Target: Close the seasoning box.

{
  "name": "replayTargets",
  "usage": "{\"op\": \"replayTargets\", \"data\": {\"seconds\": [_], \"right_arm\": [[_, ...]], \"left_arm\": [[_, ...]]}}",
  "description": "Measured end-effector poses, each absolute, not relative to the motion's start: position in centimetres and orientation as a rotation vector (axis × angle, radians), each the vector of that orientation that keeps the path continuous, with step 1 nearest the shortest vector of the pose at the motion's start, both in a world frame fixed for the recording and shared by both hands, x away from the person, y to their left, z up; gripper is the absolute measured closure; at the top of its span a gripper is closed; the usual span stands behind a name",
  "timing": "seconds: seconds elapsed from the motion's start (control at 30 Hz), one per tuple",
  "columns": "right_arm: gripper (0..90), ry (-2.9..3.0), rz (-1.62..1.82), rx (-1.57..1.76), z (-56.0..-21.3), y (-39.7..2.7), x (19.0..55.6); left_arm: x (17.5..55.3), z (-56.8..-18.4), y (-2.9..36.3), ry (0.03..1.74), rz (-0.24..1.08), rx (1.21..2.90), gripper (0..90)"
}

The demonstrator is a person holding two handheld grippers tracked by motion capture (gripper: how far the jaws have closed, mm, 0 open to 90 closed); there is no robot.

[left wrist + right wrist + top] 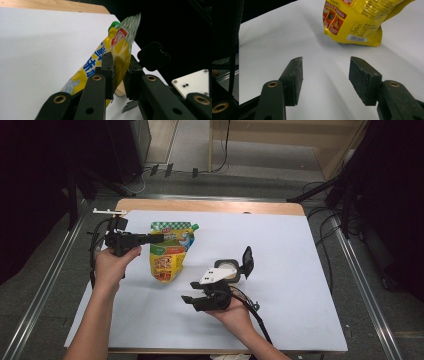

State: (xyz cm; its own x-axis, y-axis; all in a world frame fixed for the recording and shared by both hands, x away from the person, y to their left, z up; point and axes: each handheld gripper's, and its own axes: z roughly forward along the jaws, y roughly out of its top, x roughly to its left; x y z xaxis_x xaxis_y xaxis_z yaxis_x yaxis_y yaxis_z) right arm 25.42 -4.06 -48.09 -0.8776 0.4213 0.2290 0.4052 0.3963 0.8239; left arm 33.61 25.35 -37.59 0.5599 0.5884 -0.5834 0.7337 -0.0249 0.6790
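Left hand-held gripper [159, 238] sits at the yellow pouch [170, 252], left of centre in the high view, its jaws either side of the pouch's upper edge but eased apart, likely no longer pinching. The sealed, green-capped pouch could flop flat on the desk [290, 250] once let go; its contents can't be seen. Right hand-held gripper [325, 75] hangs open and empty, lower centre.
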Motion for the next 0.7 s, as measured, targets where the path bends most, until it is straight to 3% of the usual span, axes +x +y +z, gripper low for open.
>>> {"op": "replayTargets", "data": {"seconds": [0.7], "right_arm": [[46.6,2.626,1.519,0.777,-48.1,-4.0,25.5]], "left_arm": [[32.3,-35.8,25.3,1.091,-0.159,1.742,64.0]]}}
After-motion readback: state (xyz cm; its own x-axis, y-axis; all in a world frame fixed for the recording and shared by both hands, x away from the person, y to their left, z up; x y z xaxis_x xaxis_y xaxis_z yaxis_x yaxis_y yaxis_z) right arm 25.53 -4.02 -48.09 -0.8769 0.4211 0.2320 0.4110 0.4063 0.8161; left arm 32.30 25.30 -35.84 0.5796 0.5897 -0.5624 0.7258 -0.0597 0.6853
